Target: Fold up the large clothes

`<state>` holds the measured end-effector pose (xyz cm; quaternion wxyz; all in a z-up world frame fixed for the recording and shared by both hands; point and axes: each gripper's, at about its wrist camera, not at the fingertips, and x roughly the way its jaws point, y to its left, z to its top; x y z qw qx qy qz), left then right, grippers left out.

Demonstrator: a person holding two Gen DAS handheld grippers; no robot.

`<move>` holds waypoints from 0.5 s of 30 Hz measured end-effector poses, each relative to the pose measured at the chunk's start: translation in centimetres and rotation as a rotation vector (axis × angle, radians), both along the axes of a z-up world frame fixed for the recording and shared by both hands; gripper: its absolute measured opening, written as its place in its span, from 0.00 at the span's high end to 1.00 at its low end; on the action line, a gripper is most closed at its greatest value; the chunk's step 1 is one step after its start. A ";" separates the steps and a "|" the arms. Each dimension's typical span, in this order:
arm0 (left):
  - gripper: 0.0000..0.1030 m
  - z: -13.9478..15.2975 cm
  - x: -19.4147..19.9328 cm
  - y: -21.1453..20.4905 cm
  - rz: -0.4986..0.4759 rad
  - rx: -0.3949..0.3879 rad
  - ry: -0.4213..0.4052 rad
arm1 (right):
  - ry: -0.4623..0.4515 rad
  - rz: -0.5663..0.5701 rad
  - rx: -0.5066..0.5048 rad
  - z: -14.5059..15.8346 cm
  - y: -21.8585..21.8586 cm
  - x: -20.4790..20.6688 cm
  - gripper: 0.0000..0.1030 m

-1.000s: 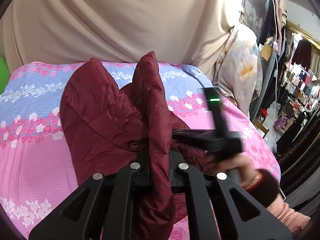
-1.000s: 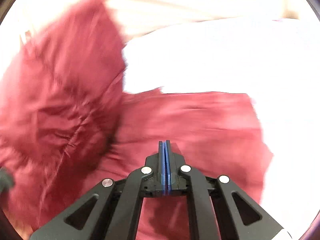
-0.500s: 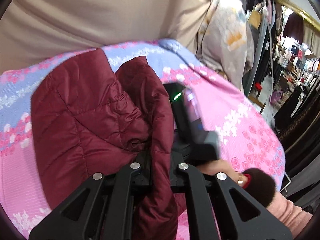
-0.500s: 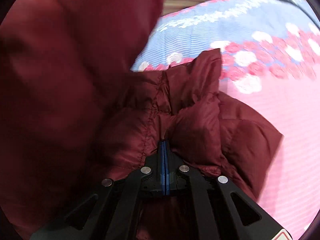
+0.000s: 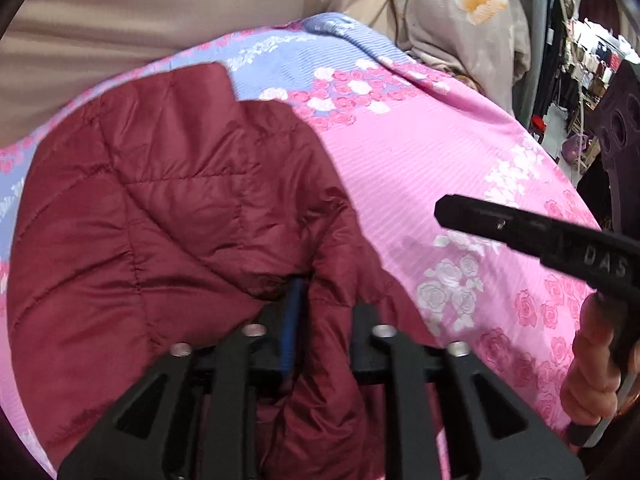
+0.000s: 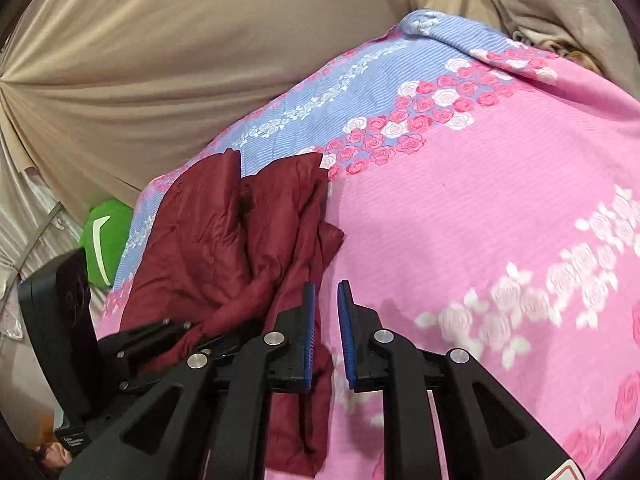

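- The dark red quilted padded jacket (image 5: 168,216) lies folded in a bundle on the pink and blue bedsheet with a rose print (image 5: 420,168), on the left part of the bed, with its top edge near the far edge where the blue band runs.
- The left gripper (image 5: 320,312) has its jaws closed on a fold of the jacket; the red cloth passes between the black fingers and hangs down over them.
- The right gripper (image 6: 325,320) has its jaws apart, with a narrow gap between the blue pads (image 6: 308,332), and nothing is between them. It hovers over the pink sheet, just beside the right border of the jacket (image 6: 240,240).
- In the left wrist view, the person's right hand (image 5: 592,376) holds the black handle of the other tool at the right side.
- A beige curtain (image 6: 180,60) hangs behind the far edge of the bed.
- A green object (image 6: 106,236) is visible beyond the left edge of the bed.
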<state>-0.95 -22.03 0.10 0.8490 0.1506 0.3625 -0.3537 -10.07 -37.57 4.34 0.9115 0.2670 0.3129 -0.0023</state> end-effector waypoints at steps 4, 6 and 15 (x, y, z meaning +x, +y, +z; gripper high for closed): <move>0.38 1.9 -2.0 1.4 0.011 -0.017 -0.057 | -0.066 -0.001 -0.031 0.9 1.3 -0.2 0.62; 0.24 3.2 -3.4 3.2 0.034 -0.034 -0.118 | -0.106 0.016 -0.047 2.2 1.7 0.0 0.56; 0.08 3.2 -5.3 15.5 0.181 -0.027 -0.114 | -0.163 0.177 -0.091 4.2 6.9 2.8 0.26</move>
